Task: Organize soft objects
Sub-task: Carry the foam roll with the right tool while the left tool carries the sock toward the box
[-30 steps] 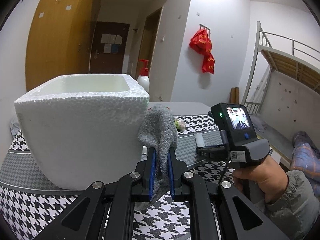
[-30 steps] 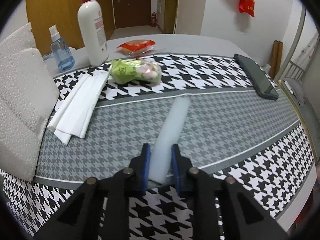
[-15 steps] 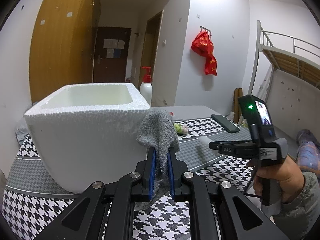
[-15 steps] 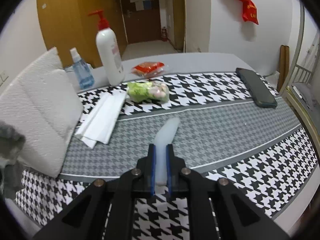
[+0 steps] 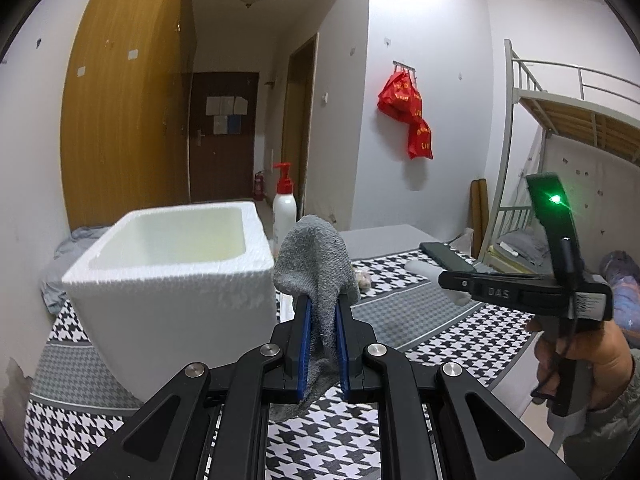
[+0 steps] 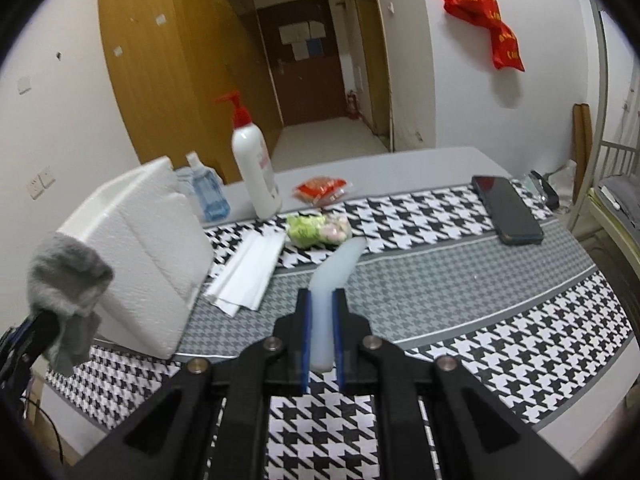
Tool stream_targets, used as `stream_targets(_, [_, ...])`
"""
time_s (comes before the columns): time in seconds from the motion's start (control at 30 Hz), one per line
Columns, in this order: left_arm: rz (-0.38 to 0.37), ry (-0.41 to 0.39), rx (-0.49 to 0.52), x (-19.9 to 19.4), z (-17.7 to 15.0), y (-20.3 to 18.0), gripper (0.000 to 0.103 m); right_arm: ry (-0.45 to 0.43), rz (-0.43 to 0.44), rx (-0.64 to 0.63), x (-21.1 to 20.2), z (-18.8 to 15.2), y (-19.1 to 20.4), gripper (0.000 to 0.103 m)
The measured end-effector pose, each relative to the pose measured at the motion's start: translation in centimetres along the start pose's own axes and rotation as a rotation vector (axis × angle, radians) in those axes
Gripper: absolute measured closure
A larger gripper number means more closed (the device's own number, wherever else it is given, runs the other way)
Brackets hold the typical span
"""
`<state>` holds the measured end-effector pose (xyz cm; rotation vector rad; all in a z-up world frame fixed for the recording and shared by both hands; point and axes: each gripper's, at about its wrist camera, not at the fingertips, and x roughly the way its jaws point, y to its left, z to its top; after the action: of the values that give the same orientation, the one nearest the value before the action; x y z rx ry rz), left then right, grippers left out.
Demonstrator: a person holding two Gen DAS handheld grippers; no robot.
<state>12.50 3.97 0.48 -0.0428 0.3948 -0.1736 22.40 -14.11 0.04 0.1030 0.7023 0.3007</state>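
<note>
Right now my left gripper [image 5: 320, 332] pinches the grey cloth [image 5: 316, 268] just right of the foam box [image 5: 168, 280], nearer its open top. My right gripper [image 6: 320, 336] clamps the white soft strip [image 6: 330, 276], pointing away over the worktop [image 6: 460, 280].

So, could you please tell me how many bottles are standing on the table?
2: a white pump bottle with a red top at the table's far side, and a small blue spray bottle left of it, behind the foam box.
</note>
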Motion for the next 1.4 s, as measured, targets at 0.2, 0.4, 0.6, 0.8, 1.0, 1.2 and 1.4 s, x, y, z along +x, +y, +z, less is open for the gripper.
stream_targets(0.2, [0.02, -0.024, 0.023, -0.3, 1.4, -0.9, 0.091, -0.069, 0.039, -0.025, -2.4, 0.3, 0.1, 0.091])
stream_targets(0.4, [0.042, -0.051, 0.036, -0.9, 2.6, -1.5, 0.091, -0.115, 0.09, -0.033, -4.2, 0.5, -0.2, 0.091])
stream_targets(0.6, [0.062, -0.066, 0.042, -1.6, 2.9, -1.5, 0.091, -0.154, 0.133, -0.038, -5.3, 0.8, -0.4, 0.091])
stream_targets(0.8, [0.084, -0.078, 0.046, -2.4, 3.1, -1.6, 0.091, -0.177, 0.172, -0.047, -5.8, 1.1, -0.3, 0.091])
stream_targets(1.0, [0.121, -0.09, 0.037, -3.0, 3.7, -1.2, 0.091, -0.196, 0.215, -0.069, -6.1, 1.6, 0.5, 0.091])
stream_targets(1.2, [0.163, -0.102, 0.034, -3.7, 3.8, -0.7, 0.091, -0.209, 0.266, -0.1, -6.1, 2.2, 1.9, 0.091])
stream_targets(1.4, [0.213, -0.111, 0.016, -4.6, 3.9, 0.5, 0.091, -0.212, 0.311, -0.133, -6.0, 2.8, 3.6, 0.091])
